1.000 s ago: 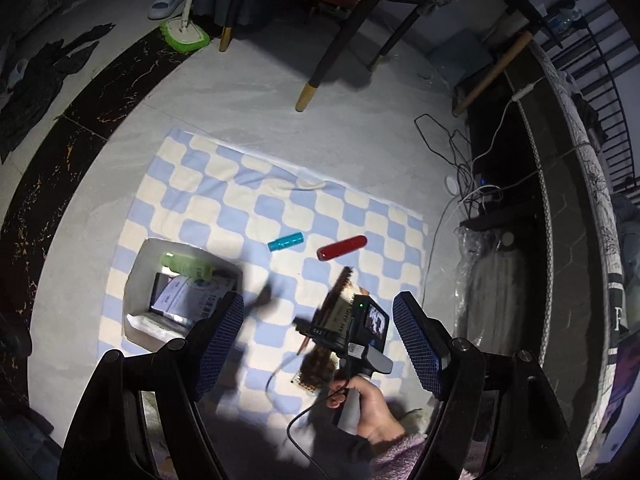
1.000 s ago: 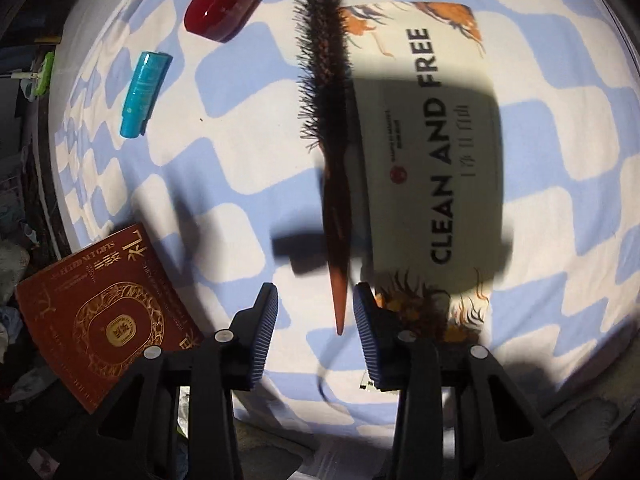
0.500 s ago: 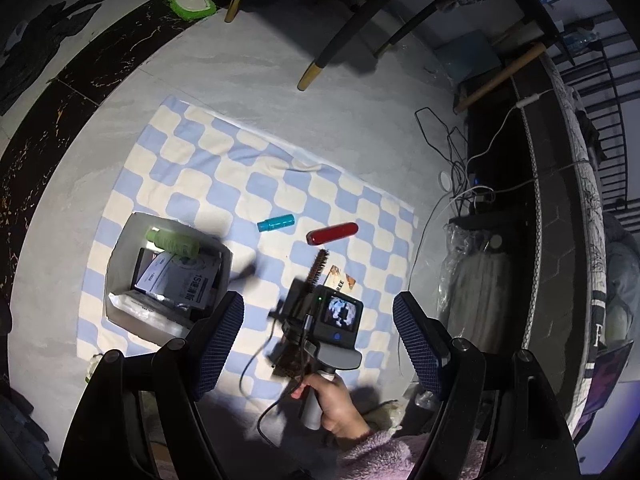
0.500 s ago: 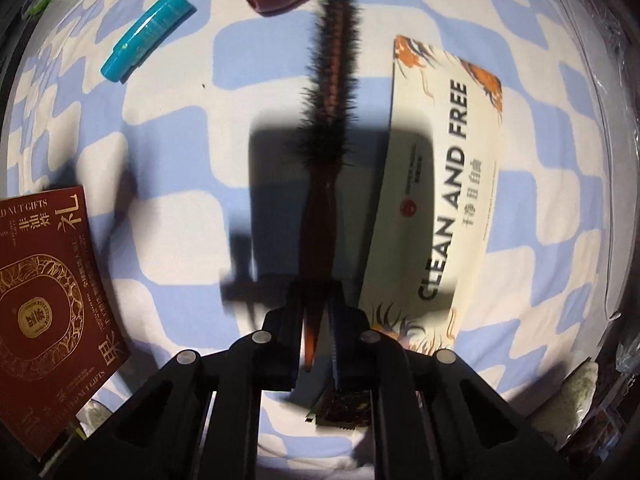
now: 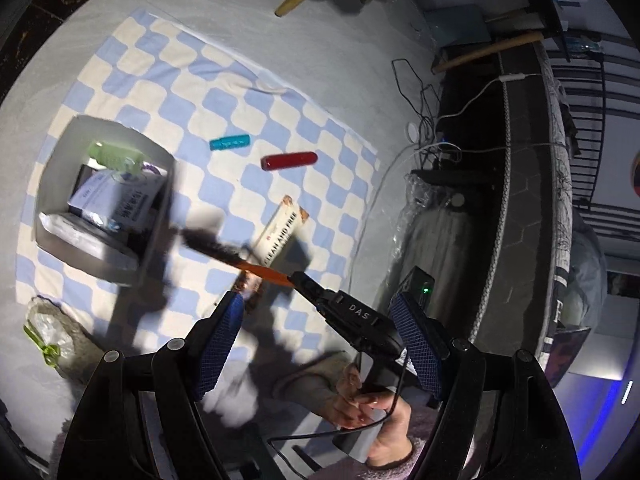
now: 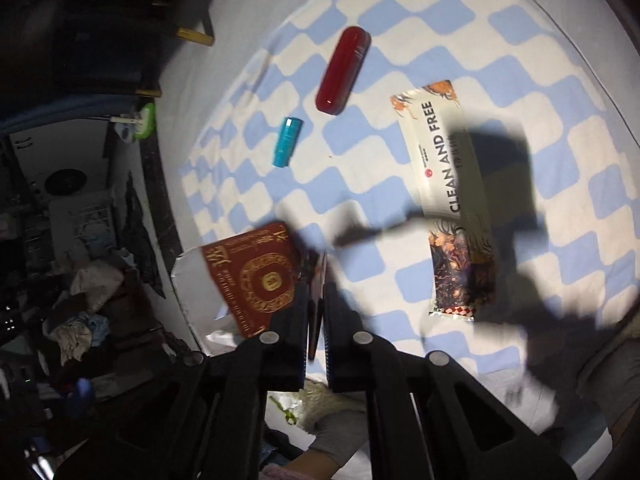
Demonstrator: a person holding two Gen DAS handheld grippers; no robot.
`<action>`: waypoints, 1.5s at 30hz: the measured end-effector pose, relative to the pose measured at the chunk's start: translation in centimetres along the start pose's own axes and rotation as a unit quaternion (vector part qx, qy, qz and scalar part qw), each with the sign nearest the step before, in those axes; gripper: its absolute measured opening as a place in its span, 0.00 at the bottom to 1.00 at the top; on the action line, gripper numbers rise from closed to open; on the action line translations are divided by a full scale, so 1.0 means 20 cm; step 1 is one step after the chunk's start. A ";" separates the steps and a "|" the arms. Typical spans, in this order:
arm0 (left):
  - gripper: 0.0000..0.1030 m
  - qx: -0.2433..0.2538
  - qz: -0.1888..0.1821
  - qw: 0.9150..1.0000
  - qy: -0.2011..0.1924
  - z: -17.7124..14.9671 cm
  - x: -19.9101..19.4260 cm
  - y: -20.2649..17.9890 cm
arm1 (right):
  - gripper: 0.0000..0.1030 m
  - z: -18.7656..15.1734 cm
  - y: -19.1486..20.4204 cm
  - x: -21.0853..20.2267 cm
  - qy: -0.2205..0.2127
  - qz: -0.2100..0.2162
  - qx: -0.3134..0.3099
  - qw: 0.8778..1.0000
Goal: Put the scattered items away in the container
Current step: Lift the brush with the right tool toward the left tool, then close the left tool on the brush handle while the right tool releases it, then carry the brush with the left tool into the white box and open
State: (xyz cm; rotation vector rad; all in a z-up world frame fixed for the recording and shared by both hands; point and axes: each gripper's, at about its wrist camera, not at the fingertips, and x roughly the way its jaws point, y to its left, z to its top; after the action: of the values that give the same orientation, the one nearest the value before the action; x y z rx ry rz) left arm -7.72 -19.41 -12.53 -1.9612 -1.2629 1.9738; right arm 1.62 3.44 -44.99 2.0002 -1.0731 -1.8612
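- The box (image 5: 102, 196), at 9 o'clock on the cloth (image 5: 168, 80), should be approached from above.
- The brush (image 5: 224, 250), clamped by its handle in the right tongs (image 5: 298, 280), should be lowered bristles first.
- The left tongs (image 5: 318, 344) gape, holding nothing.

Beyond the black left gripper (image 5: 316, 344) with its blue mesh-textured pads (image 5: 218, 344) lies a cloth checked in pale blue and cream (image 5: 168, 76). On it, far ahead, rest a teal cylindrical tube (image 5: 229, 143) and a glossy dark red capsule-shaped case (image 5: 289, 160). Nearer is a cream flat packet with black lettering and orange-brown print (image 5: 282, 236). The black-bristled brush with an orange handle (image 5: 236, 258) sits in the black right gripper (image 5: 298, 279). Ahead to the left, a grey box (image 5: 96, 256) holds a pale green bottle (image 5: 116, 155).
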 end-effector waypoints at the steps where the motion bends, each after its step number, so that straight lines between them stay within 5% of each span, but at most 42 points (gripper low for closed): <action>1: 0.74 -0.013 -0.014 1.000 0.008 -0.01 0.03 0.03 | 0.07 -0.02 0.03 -0.04 -0.003 0.004 -0.005 1.000; 9: 0.74 -0.100 -0.091 0.990 0.041 -0.07 0.27 0.18 | 0.07 -0.17 0.09 -0.37 -0.038 0.041 -0.005 0.998; 16: 0.74 -0.189 -0.199 0.960 0.056 -0.11 0.45 0.30 | 0.07 -0.28 0.14 -0.58 -0.086 0.115 0.016 0.990; 18: 0.74 -0.196 -0.224 0.953 0.051 -0.11 0.45 0.31 | 0.07 -0.32 0.16 -0.61 -0.095 0.145 0.017 0.985; 23: 0.72 -0.150 -0.253 0.956 -0.002 -0.05 0.37 0.28 | 0.07 -0.41 0.28 -0.64 -0.099 0.198 -0.013 0.975; 24: 0.44 -0.138 -0.252 0.958 -0.014 -0.05 0.36 0.27 | 0.07 -0.43 0.30 -0.63 -0.093 0.208 -0.016 0.973; 26: 0.08 -0.113 -0.200 0.973 -0.031 -0.03 0.32 0.26 | 0.08 -0.45 0.33 -0.62 -0.085 0.223 -0.024 0.971; 32: 0.04 -0.111 -0.207 0.971 -0.050 0.03 0.28 0.32 | 0.09 -0.48 0.39 -0.56 -0.062 0.233 -0.049 0.969; 38: 0.02 -0.097 -0.143 0.981 -0.088 0.10 0.15 0.41 | 0.10 -0.47 0.36 -0.51 -0.025 0.240 -0.032 0.970; 45: 0.02 -0.166 -0.072 0.978 -0.107 0.11 0.04 0.68 | 0.10 -0.40 0.16 -0.53 -0.035 0.217 0.035 0.975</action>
State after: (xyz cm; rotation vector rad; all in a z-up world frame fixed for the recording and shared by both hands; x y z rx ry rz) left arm -3.40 -28.94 -21.46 -1.7508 -1.8380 2.0539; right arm 8.58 5.33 -33.32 1.5729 -1.4730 -1.6864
